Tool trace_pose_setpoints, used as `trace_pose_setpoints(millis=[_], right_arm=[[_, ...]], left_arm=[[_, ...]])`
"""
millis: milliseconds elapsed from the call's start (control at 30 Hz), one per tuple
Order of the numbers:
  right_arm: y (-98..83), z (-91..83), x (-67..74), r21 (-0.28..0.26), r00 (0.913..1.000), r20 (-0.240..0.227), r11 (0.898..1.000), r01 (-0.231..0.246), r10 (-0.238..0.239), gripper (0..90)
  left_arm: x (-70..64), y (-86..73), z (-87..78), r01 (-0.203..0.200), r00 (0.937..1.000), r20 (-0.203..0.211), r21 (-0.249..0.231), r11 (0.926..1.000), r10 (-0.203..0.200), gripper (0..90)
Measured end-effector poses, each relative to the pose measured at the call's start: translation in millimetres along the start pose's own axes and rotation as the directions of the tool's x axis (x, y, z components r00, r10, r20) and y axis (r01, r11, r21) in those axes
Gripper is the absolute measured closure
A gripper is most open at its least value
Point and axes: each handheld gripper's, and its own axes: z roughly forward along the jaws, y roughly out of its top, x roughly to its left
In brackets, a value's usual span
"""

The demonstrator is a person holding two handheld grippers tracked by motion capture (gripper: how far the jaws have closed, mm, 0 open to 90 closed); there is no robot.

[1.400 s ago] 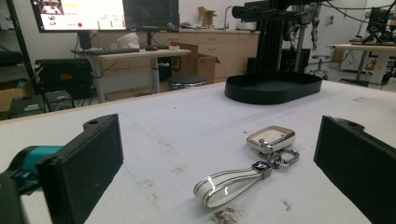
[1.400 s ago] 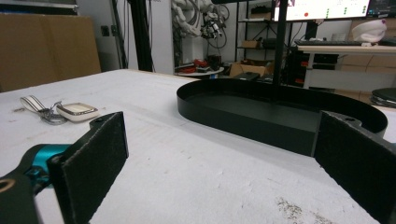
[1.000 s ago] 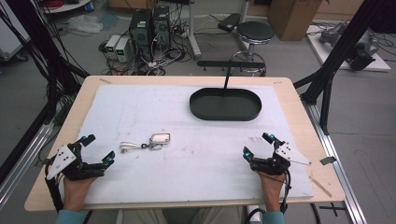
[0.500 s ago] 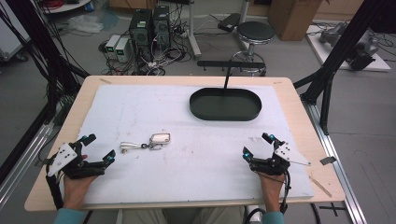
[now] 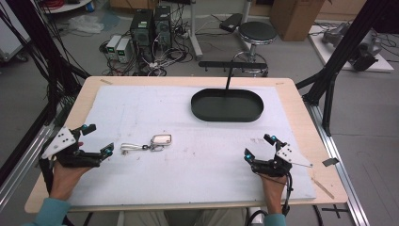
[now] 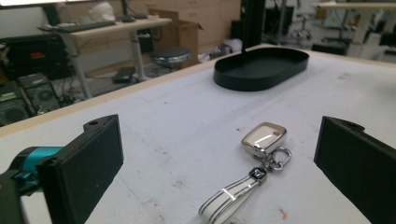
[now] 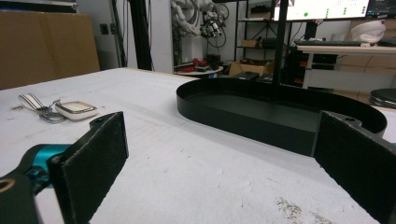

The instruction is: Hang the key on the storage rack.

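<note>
Left gripper point(image 5: 96, 141) sits wide open and empty, near the silver key fob on its white strap point(image 6: 252, 163), flat on the white surface point(image 5: 188, 188). Fingers could just shove it sideways. Right gripper point(image 5: 258, 147) is open too, holding nothing.

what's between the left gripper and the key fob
Nothing: in the left gripper view, only bare white table cover separates the open left gripper from the key fob and its strap.
</note>
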Motion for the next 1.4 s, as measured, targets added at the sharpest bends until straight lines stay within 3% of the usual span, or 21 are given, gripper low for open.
trace_pose_setpoints(millis=[33,67,133,267,467,633,700,800,900,967,1100,1133,1167,1233,1267,1300,1333,1367,1400], right_arm=[[0.0,0.0,0.1,0.0,1.0,0.0,1.0,-0.001,0.001,2.9],[0.0,0.0,0.0,0.0,1.0,0.0,1.0,0.0,0.0,3.0],[0.0,0.0,0.1,0.0,1.0,0.001,1.0,0.0,0.0,3.0],[0.0,0.2,-0.1,-0.001,1.0,0.002,1.0,0.007,-0.007,3.0],[0.0,0.2,-0.2,-0.001,1.0,0.001,1.0,0.007,-0.007,3.0],[0.0,0.3,0.2,-0.002,0.9999,0.001,1.0,0.011,-0.011,3.0],[0.0,0.1,0.8,0.001,1.0,-0.001,1.0,0.005,-0.005,3.0],[0.0,0.4,0.1,-0.003,0.9999,0.001,1.0,0.011,-0.011,3.0],[0.0,0.4,0.1,-0.003,0.9999,0.0,1.0,0.012,-0.012,3.0],[0.0,0.5,-0.1,-0.005,0.9999,0.0,1.0,0.012,-0.012,3.0],[0.0,0.5,-0.2,-0.005,0.9999,0.0,1.0,0.012,-0.012,3.0],[0.0,0.5,-0.2,-0.005,0.9999,0.0,1.0,0.012,-0.012,3.0],[0.0,0.6,-0.2,-0.006,0.9999,0.0,1.0,0.011,-0.011,3.0],[0.0,0.6,-0.1,-0.006,0.9999,0.0,1.0,0.011,-0.011,3.0],[0.0,0.5,-0.1,-0.005,0.9999,0.0,1.0,0.013,-0.013,3.0],[-0.1,0.4,0.3,-0.002,1.0,-0.002,1.0,0.007,-0.007,3.0],[0.0,0.5,-0.2,-0.005,0.9999,0.0,1.0,0.012,-0.012,3.0],[0.0,0.6,-0.2,-0.006,0.9999,-0.001,1.0,0.01,-0.01,3.0],[-0.1,0.6,-0.2,-0.005,0.9999,0.0,1.0,0.012,-0.012,3.0]], left_arm=[[2.1,8.4,2.4,-0.026,0.9992,0.031,0.043,0.9987,0.024,1.8],[2.1,8.4,2.4,-0.026,0.9992,0.031,0.043,0.9987,0.024,1.8],[4.8,15.4,5.3,-0.04,0.9968,0.072,0.076,0.9963,0.035,1.8],[9.4,25.5,13.2,-0.088,0.9901,0.121,0.142,0.9859,0.071,1.8],[18.2,35.0,27.3,-0.148,0.9793,0.172,0.252,0.9565,0.106,1.8],[23.9,37.8,42.2,-0.179,0.9714,0.21,0.344,0.9217,0.11,1.8],[26.2,38.8,47.5,-0.209,0.9649,0.231,0.38,0.9012,0.126,1.8],[27.9,41.0,54.6,-0.219,0.9594,0.255,0.405,0.8878,0.121,1.8],[27.2,41.4,62.2,-0.255,0.9501,0.28,0.446,0.8581,0.137,1.8],[26.6,40.9,67.4,-0.29,0.9404,0.303,0.474,0.8313,0.155,1.8],[25.5,37.9,75.2,-0.322,0.9263,0.344,0.509,0.7984,0.154,5.0],[25.5,37.2,76.3,-0.334,0.9192,0.362,0.51,0.7927,0.155,5.0],[25.6,36.2,77.4,-0.343,0.9118,0.382,0.505,0.7923,0.151,9.7],[25.3,33.7,80.1,-0.349,0.909,0.389,0.516,0.7826,0.149,11.6],[25.4,32.6,81.1,-0.353,0.9081,0.392,0.526,0.7738,0.148,11.6],[25.6,30.9,82.4,-0.352,0.9071,0.396,0.531,0.7707,0.142,11.6],[26.2,30.0,83.2,-0.358,0.9046,0.403,0.542,0.7604,0.14,11.9],[26.3,28.4,84.3,-0.358,0.9049,0.403,0.545,0.7581,0.138,12.8],[27.0,27.3,85.2,-0.368,0.9006,0.411,0.547,0.7522,0.142,13.5]])
